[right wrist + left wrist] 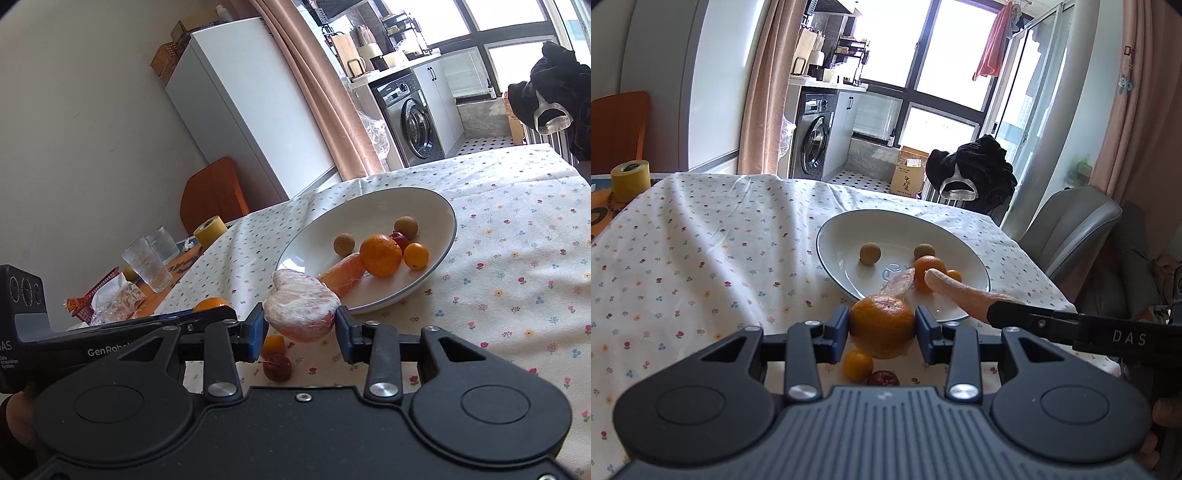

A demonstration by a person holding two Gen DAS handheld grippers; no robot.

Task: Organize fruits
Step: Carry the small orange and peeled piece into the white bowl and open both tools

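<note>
1. While both hands carry fruit above the desk [517,258], the white bowl [827,243] sits just ahead on the flowered cloth, already holding an orange [380,255], a small orange fruit [416,255], two brown round fruits, a red one and a wrapped piece.
2. Left gripper [882,326]: its jaws are closed on a large orange [882,325], blue pads pressed against both sides, the fruit clear of the cloth and just short of the bowl's near rim.
3. Right gripper [300,330]: its jaws grip a film-wrapped pink citrus segment [301,310], also just short of the rim (the wrap looks slippery, so I would keep the squeeze steady).
4. To place well, carry each piece over the rim before lowering; the bowl's open space lies toward its left and far side, away from the pile.
5. Set the big orange low before letting go, since it will likely roll down the sloped wall into the other fruit.
6. Move one hand at a time; the two grippers are close together and could knock each other near the rim.
7. Left on the cloth below the jaws are a small orange fruit [857,365] and a dark red fruit [277,366], which probably come next.
</note>
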